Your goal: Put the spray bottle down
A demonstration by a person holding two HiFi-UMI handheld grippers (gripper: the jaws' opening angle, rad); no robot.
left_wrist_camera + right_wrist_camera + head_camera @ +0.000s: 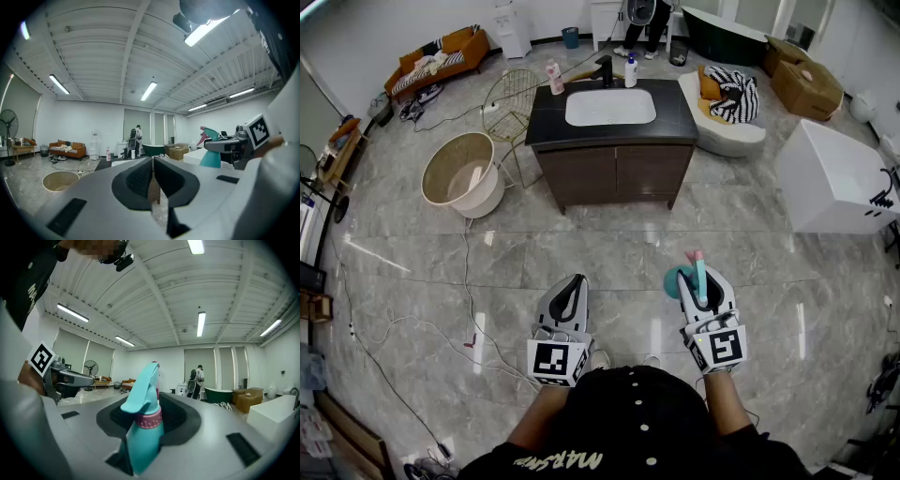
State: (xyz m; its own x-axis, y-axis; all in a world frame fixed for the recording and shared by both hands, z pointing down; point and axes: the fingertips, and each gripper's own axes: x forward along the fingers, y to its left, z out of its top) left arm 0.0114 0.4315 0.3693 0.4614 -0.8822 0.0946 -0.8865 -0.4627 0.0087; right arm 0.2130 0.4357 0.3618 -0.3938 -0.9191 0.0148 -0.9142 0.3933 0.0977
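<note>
My right gripper is clamped on the one spray bottle, teal with a pink collar and pink nozzle tip. I see no label on it. It is held over the bare floor, well short of the vanity surface. My left gripper has its jaws together with nothing between them. The only print I can make out is one black-and-white square marker on each gripper cube, two in all. The lettering on my shirt is too blurred to read. On the surface stand two bottles, a pink one by the left edge and a white one at the back, either side of one sink. One round tub sits left of the vanity and one white box to the right. The floor between me and the vanity lies open, with cables trailing at the left.
</note>
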